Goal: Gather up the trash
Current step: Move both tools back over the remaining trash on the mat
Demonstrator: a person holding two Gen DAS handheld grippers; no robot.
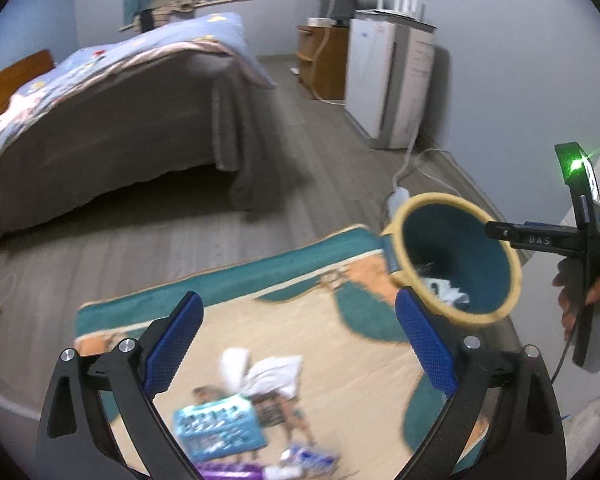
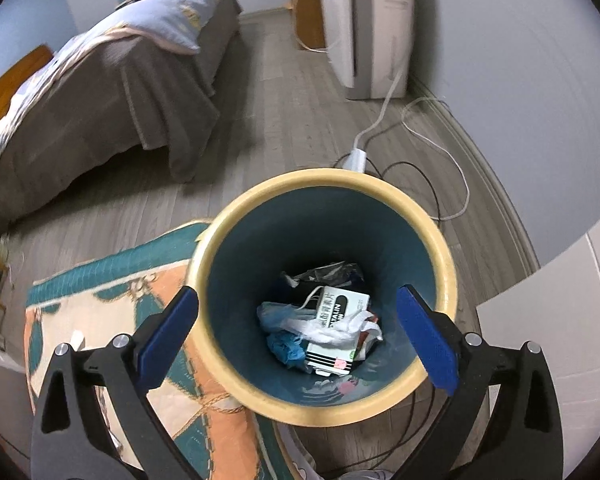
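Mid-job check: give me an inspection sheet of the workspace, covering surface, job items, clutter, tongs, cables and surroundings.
Surface: patterned rug on grey plank floor.
Job's things: trash bin holds a box and crumpled bags; white wad, blue packet and purple wrapper lie on the rug.
Clutter: nothing else seen.
Tongs: left tongs open, empty, over the rug litter; right tongs open, empty, above the bin.
Cables: white lead and power strip, dark cable behind the bin.
Surroundings: bed, white appliance, wooden cabinet.
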